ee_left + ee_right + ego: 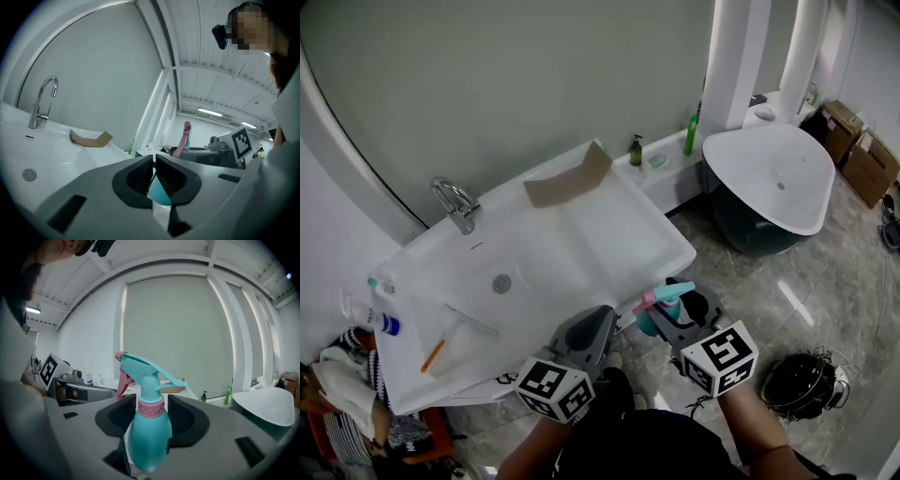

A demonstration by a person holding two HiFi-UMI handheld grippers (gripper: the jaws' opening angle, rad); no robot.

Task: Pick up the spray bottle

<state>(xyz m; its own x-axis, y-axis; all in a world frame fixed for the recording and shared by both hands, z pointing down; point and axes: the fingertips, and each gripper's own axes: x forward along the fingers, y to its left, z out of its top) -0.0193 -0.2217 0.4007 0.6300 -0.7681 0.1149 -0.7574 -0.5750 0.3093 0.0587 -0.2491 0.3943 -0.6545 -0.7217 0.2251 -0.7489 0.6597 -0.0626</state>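
The spray bottle is teal with a pink collar and a pink trigger. It stands upright between the pads of my right gripper, which is shut on it, in the air just off the front right corner of the white sink. In the right gripper view the bottle fills the gap between the jaws of the right gripper. My left gripper hovers close to the left of it, shut and empty. In the left gripper view the pads of that gripper meet, with the pink trigger showing beyond.
A chrome faucet and a folded piece of cardboard sit at the sink's back. An orange stick lies at its left front. A white bathtub stands at right, a green bottle on the ledge, a black basket on the floor.
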